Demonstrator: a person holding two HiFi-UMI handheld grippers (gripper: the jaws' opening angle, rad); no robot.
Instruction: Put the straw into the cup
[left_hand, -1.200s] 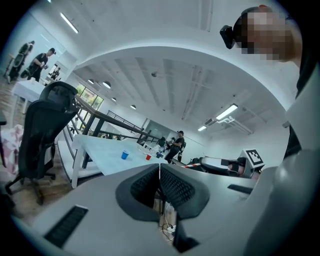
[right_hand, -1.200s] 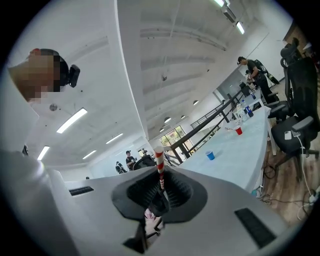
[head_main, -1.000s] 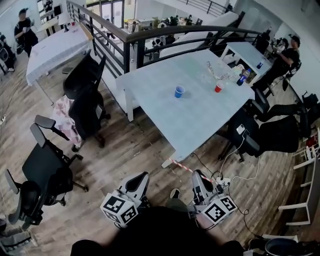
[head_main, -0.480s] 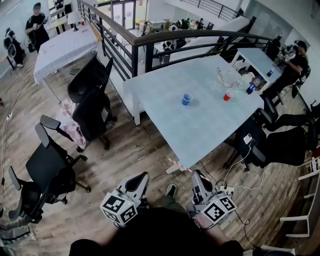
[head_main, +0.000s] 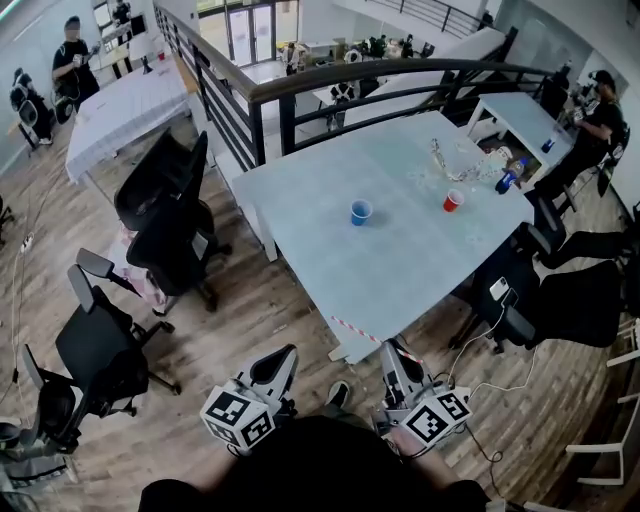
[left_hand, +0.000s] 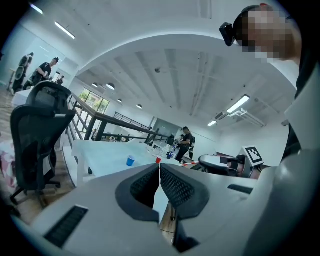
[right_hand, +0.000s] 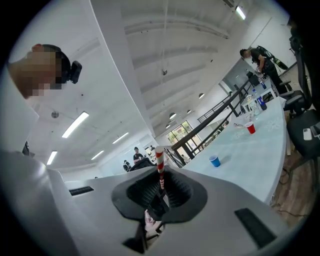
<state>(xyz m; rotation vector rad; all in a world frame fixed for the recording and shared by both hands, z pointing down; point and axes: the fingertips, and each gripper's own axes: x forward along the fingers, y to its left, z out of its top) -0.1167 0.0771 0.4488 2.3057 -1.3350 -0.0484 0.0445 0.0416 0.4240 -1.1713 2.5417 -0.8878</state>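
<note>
A blue cup (head_main: 360, 211) stands upright near the middle of the pale blue table (head_main: 330, 190), and a red cup (head_main: 453, 201) stands further right. My right gripper (head_main: 393, 348) is short of the table's near corner, shut on a red-and-white striped straw (head_main: 352, 329) that sticks out to the left. In the right gripper view the straw (right_hand: 159, 159) rises between the closed jaws (right_hand: 161, 172), with the blue cup (right_hand: 214, 161) far ahead. My left gripper (head_main: 285, 352) is beside it, shut and empty (left_hand: 159, 167). The blue cup (left_hand: 130, 160) shows far off.
Black office chairs (head_main: 160, 215) stand left of the table, and more chairs (head_main: 560, 300) stand at its right side. A bottle (head_main: 507, 180) and clear clutter (head_main: 455, 165) sit at the table's far right. A dark railing (head_main: 350, 75) runs behind. Cables (head_main: 490, 370) lie on the floor.
The table and both cups have come nearer and lower in the head view as I moved toward them. Both grippers keep their pose, with the straw still held.
</note>
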